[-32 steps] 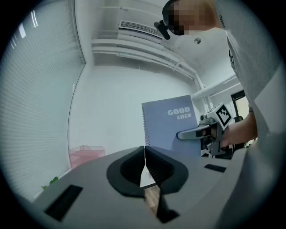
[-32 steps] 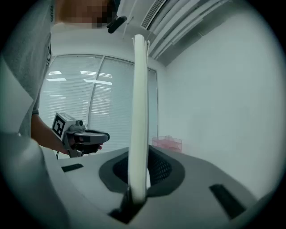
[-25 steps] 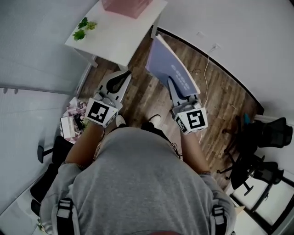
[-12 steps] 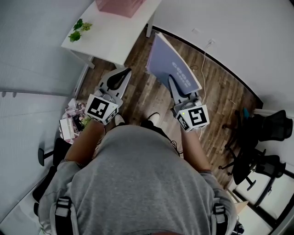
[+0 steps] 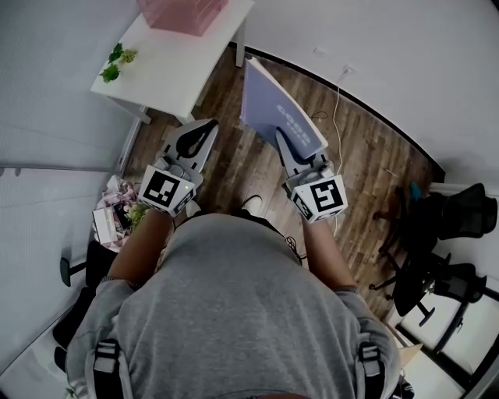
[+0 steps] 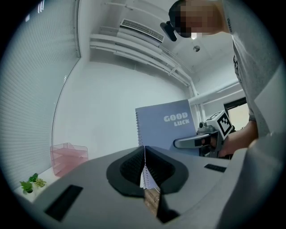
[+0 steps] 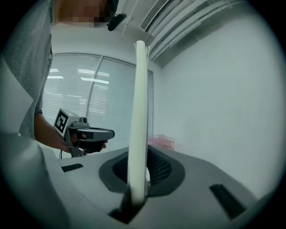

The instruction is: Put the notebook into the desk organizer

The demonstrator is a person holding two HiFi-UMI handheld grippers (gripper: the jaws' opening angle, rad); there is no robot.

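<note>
over the wooden floor, in the head view, the right tongs (image 5: 284, 148) are pinched on the near edge of the notebook (image 5: 273, 109), which stands up on edge in the air, its far end towards the white table (image 5: 179, 70). the pink desk organizer (image 5: 181, 12) sits at the far side of that table, well apart from the notebook, with a small plant (image 5: 115, 62) to its left. the left tongs (image 5: 204, 128) are pressed together and carry nothing. held only by one edge, the notebook could swing or sag in the pinch, and its low far corner could knock the table edge on the way in.

from the left gripper view, the left pads meet with nothing gripped. the notebook's cover faces this side, its spiral at the far edge, and only a small part of the cover lies in the right tongs. such a small hold could let it twist.

along the right gripper view, the notebook shows as a thin upright strip clamped between the pads, and the organizer shows small and far to its right. its trays look narrow, so a tilted entry could catch a rim or shove the light organizer back.
</note>
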